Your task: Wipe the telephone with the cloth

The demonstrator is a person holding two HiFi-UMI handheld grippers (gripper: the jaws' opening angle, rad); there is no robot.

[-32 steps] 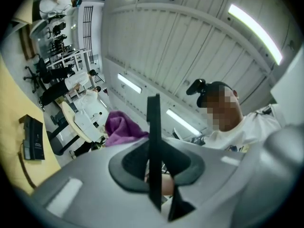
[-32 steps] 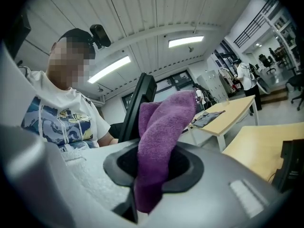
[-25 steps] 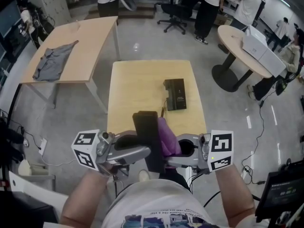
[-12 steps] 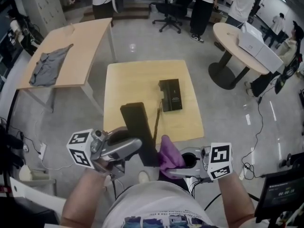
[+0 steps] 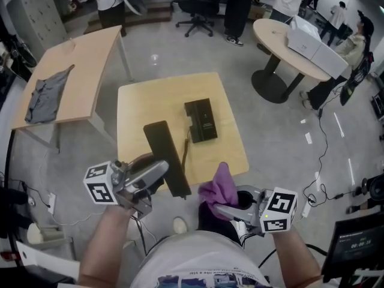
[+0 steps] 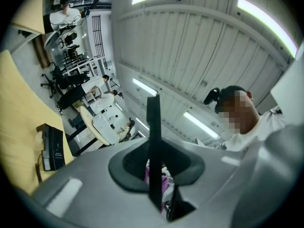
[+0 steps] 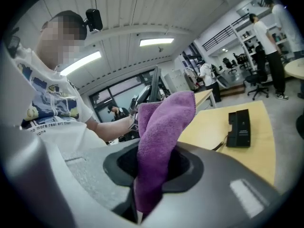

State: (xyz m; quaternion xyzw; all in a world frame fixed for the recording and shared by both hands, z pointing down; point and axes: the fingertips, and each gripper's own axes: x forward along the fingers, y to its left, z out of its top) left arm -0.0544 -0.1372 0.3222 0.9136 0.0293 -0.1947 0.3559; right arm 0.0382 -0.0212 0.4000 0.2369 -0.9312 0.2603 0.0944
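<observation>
Purple cloth [image 5: 219, 185], black telephone [image 5: 201, 120], pale-wood table [image 5: 150, 101]

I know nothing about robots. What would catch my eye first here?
The bright purple cloth stands out, pinched upright in the right tool near the bottom of the head view. Beside it, the left tool grips a long black handset over the near part of the yellow table. The black base lies mid-table.
</observation>
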